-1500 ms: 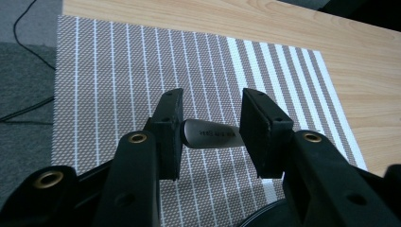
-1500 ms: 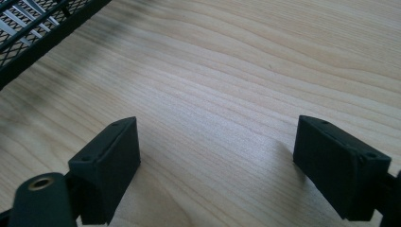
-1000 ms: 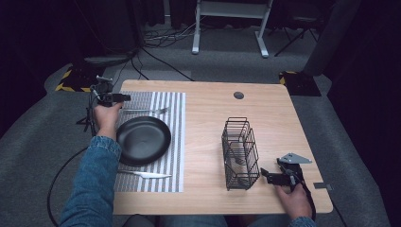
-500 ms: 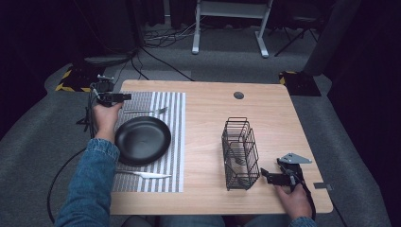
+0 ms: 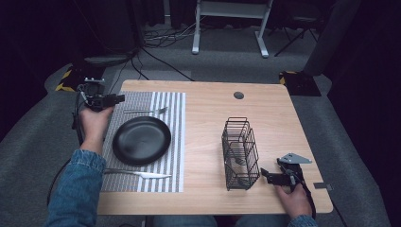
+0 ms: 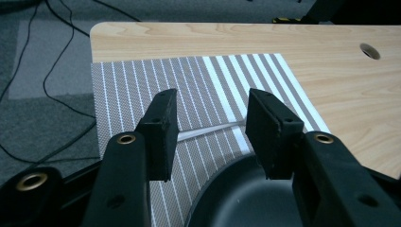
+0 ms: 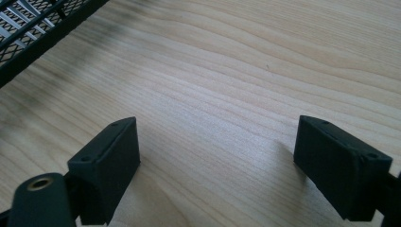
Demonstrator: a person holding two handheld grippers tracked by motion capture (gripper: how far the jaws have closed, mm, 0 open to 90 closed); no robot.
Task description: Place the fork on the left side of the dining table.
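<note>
The left gripper is released: its jaws have just been opening, and in the left gripper view they stand apart with nothing pressed between the pads. It hangs just beyond the far-left rim of the black plate. The fork lies flat on the striped placemat just beyond the plate's far rim. Its handle points toward this gripper, and in the left gripper view the pale handle shows past the gap between the jaws, apart from both pads.

I judge the step in hand to be the letting-go of the fork. To do it well, keep the jaws this wide and draw the gripper up and away from the plate along the line of the handle. A sideways swing could let a pad catch the handle and skew the fork against the plate's rim. Keep the jaws off the mat too, or it may drag and shift the plate.

A knife lies on the mat at the plate's near side. Well to the right of the plate a black wire basket stands on the tabletop. Just past it the right gripper rests with its jaws spread wide and empty over bare wood
</note>
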